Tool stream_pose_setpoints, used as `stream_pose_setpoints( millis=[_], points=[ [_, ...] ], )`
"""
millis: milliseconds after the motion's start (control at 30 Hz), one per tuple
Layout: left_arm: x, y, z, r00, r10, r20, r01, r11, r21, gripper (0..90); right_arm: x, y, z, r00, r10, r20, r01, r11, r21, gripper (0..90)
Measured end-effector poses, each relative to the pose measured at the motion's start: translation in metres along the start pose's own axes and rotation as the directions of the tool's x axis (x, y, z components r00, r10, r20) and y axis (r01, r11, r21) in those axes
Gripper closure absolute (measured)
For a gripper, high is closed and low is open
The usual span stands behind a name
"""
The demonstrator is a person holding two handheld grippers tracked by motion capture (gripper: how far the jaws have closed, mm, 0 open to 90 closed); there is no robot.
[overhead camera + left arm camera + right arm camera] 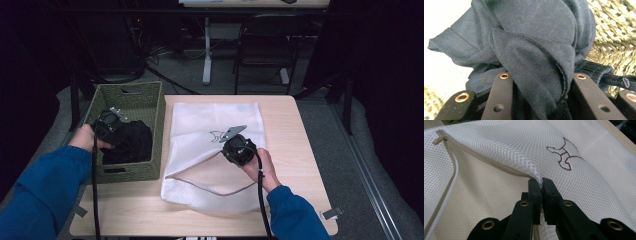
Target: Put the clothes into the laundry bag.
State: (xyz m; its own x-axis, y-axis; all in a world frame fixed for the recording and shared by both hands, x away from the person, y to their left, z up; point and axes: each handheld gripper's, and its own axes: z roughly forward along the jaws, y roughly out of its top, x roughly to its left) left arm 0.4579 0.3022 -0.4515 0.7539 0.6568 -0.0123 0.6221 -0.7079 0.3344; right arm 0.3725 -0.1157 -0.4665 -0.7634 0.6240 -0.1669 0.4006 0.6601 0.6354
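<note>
Beside the mesh laundry bag point(210, 150), whose opening edge the right hand-held gripper point(235, 148) pinches up, the left hand-held gripper point(111, 131) grips a dark garment point(131, 142), probably a shirt, inside the woven basket point(131, 95); next, carry it into that opening.

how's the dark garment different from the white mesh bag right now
The dark garment is bunched up in the green woven basket; the white mesh bag lies spread flat on the table. The garment is dense knit, the bag open netting with a zipper. Each is pinched by a tool: left tool and right tool.
</note>
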Motion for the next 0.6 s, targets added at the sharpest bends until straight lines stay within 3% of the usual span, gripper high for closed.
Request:
stream_pose_setpoints(
  millis=[433, 600],
  points=[
    [0.002, -0.002, -0.031, 0.9992, -0.018, -0.037, 0.017, 0.9994, -0.030, 68.4, 0.000, 0.000, 0.000, 1.0000, 0.001, 0.004, -0.001, 1.000, -0.001, 86.6],
    [0.001, -0.001, -0.043, 0.9984, -0.007, -0.056, 0.005, 0.9994, -0.035, 68.4, 0.000, 0.000, 0.000, 1.0000, 0.000, 0.005, 0.000, 1.000, -0.001, 86.6]
  ],
)
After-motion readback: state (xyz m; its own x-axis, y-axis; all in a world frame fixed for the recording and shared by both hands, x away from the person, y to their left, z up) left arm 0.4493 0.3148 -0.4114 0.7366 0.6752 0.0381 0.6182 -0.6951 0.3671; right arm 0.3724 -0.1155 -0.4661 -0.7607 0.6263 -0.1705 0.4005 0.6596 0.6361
